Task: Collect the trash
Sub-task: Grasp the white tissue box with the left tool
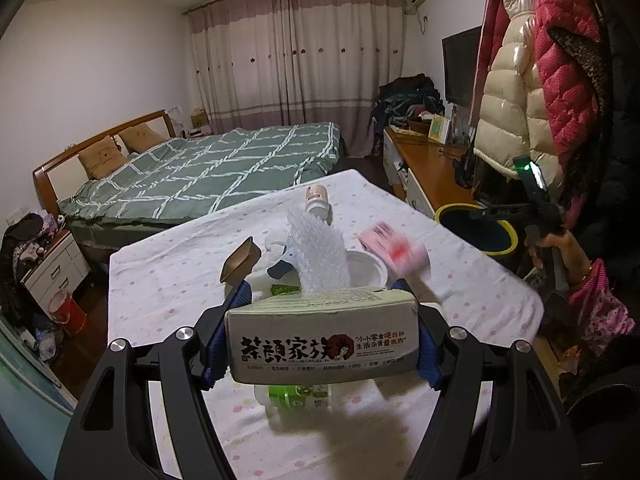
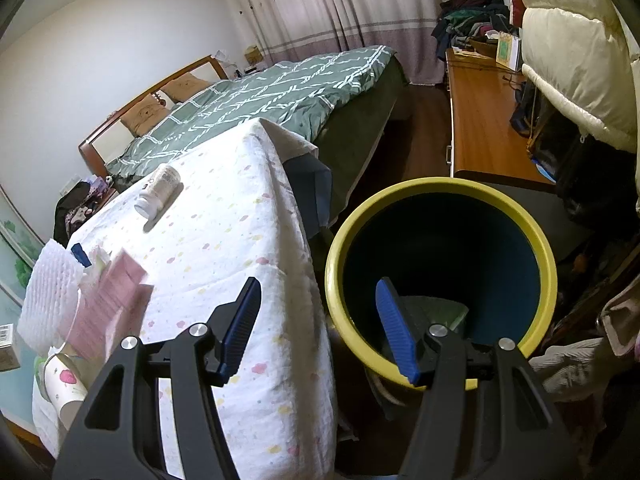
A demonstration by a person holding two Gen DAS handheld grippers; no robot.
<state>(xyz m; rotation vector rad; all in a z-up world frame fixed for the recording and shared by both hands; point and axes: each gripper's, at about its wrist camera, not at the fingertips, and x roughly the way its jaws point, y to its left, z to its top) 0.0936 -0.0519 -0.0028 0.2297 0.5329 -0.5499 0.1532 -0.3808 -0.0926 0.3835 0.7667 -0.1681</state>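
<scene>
Trash of several kinds lies on the white cloth-covered table (image 1: 168, 280) with pastel dots: a sheet of clear bubble wrap (image 1: 318, 256), a white plastic bowl (image 1: 370, 270), a blurred pink packet (image 1: 394, 250), a brown foil tray (image 1: 240, 262) tipped on edge, and a small white bottle (image 1: 318, 200) lying on its side at the far end. One piece is off the cloth: a grey-green cardboard box (image 1: 320, 340) with black lettering and a red label, clamped across its ends between the blue pads of the left gripper (image 1: 322, 344), which points forward and slightly down over the pile. A green-and-white container (image 1: 298, 396) shows beneath the box, mostly hidden by it.

The right gripper (image 2: 320, 332) tilts steeply down over the table's edge, its jaws apart with nothing between them, one pad over the cloth and the other over the mouth of the yellow-rimmed dark blue bin (image 2: 548, 264) standing on the floor just beside the table. Something pale green lies in the bin; what it is cannot be made out.

Beyond stand a bed with a green checked quilt (image 1: 208, 172), pink-banded curtains (image 1: 296, 52), a wooden sideboard (image 2: 480, 128) and hanging padded coats (image 1: 516, 92).
</scene>
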